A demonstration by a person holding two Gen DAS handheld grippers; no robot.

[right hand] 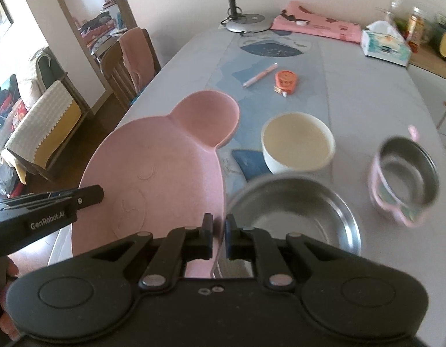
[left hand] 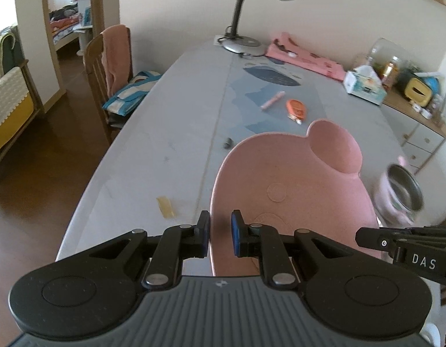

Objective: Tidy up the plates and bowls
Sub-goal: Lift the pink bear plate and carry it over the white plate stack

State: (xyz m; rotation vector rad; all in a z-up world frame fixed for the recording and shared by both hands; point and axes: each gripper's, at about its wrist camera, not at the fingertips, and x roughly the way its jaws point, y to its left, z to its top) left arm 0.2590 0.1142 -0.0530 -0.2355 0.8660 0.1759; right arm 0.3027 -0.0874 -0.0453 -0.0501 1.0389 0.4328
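Tongs both nearly pressed together, we noted: left tongs (left hand: 220, 232) and right tongs (right hand: 219, 238) each pinched the near rim of the pink eared plate (right hand: 156, 170), held tilted above the surface (left hand: 165, 133) beside a steel bowl (right hand: 298, 217).

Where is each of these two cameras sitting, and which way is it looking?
Left wrist view: rides the left gripper, looking down along its fingers at the pink bear-shaped plastic plate clamped by its rim; the right gripper pokes in.
Right wrist view: rides the right gripper, clamped on the same plate, above a steel bowl; the left gripper and some fingers show.
Shared: plate, grey table, orange case.
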